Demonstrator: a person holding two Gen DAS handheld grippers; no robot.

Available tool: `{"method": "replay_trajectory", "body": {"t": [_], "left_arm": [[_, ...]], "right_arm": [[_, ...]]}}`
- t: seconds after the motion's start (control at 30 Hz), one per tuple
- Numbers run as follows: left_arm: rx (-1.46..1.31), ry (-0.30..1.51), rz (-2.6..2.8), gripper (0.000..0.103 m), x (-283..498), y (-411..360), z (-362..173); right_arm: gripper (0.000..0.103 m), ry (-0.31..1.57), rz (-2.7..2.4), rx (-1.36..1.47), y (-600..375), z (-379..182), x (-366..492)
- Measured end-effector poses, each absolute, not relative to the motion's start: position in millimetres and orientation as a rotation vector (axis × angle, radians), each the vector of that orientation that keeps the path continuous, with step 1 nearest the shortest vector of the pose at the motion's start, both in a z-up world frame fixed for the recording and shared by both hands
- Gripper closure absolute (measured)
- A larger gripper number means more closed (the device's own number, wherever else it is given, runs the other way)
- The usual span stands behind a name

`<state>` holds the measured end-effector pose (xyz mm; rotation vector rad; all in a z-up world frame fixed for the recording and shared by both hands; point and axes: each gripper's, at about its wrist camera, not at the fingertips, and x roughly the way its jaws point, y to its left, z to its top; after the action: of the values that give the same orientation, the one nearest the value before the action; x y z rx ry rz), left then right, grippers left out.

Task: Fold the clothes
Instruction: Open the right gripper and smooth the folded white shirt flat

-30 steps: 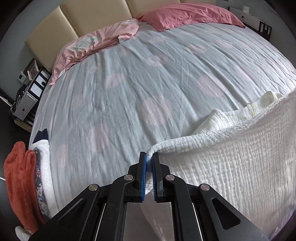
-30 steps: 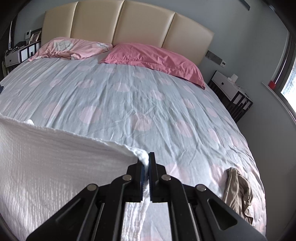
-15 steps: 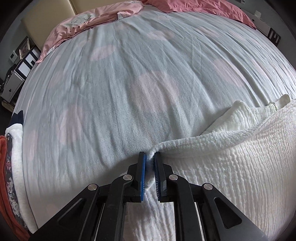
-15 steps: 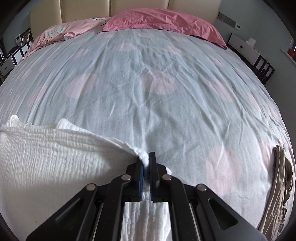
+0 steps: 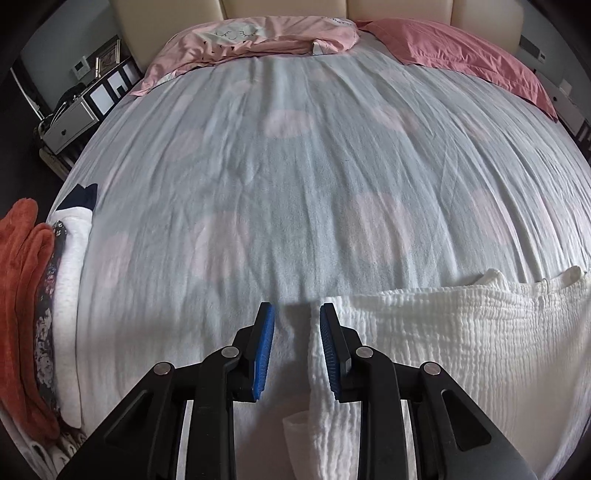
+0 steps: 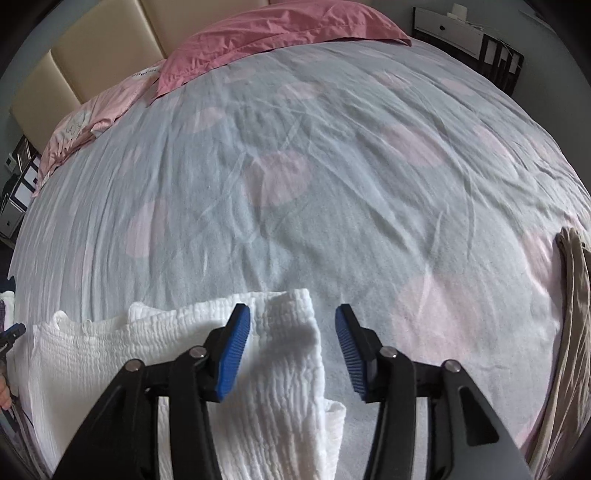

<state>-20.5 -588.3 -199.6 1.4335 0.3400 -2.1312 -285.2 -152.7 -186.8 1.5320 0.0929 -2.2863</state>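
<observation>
From the left wrist view, the left claw (image 5: 297, 314) points down at the bed (image 5: 295, 192), its jaws narrowly apart and opening. The left edge of the white crinkled garment (image 5: 461, 339) runs up between the blue pads; the right pad (image 5: 328, 350) lies against the cloth, while the left pad stands clear of it, so nothing is pinched. The garment lies flat on the spotted grey cover near the foot edge of the bed, spreading toward the right side. At the left edge of the bed sits a stack of folded clothes (image 5: 44, 306) in orange, floral and white. Two pink pillows (image 5: 258, 37) lie along the head edge, against the beige headboard (image 5: 406, 9).

From the right wrist view, the right claw (image 6: 292, 317) has its jaws wide and opening. The right end of the white crinkled garment (image 6: 284, 350) lies between the pads, loose and rumpled, resting on the bed (image 6: 332, 184); neither pad presses it. The cloth stretches off toward the left side. A beige garment (image 6: 572, 295) lies bunched at the right edge of the bed. A white nightstand (image 6: 461, 26) stands beyond the head corner.
</observation>
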Motion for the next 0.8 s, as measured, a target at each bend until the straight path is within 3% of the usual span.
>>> {"method": "replay_trajectory", "body": {"t": [0.37,0.47,0.7,0.8], "left_arm": [[1.444,0.414,-2.213,0.076,54,-516,-169],[1.455,0.439,-2.241,0.076,78,-480,-167],[1.530,0.611,-2.243,0.076,123,-423,-186],[1.549,0.554,-2.205,0.076,134,-410,-197]], "right_arm": [[0.055,-0.027,-2.238,1.470,-118,-147,-186],[0.061,-0.044,-2.206,1.448,-116,-140,-143],[0.063,-0.089,-2.060,1.475,-123,-150,-47],[0.063,-0.054,-2.022,1.465,-131,-159,-14]]}}
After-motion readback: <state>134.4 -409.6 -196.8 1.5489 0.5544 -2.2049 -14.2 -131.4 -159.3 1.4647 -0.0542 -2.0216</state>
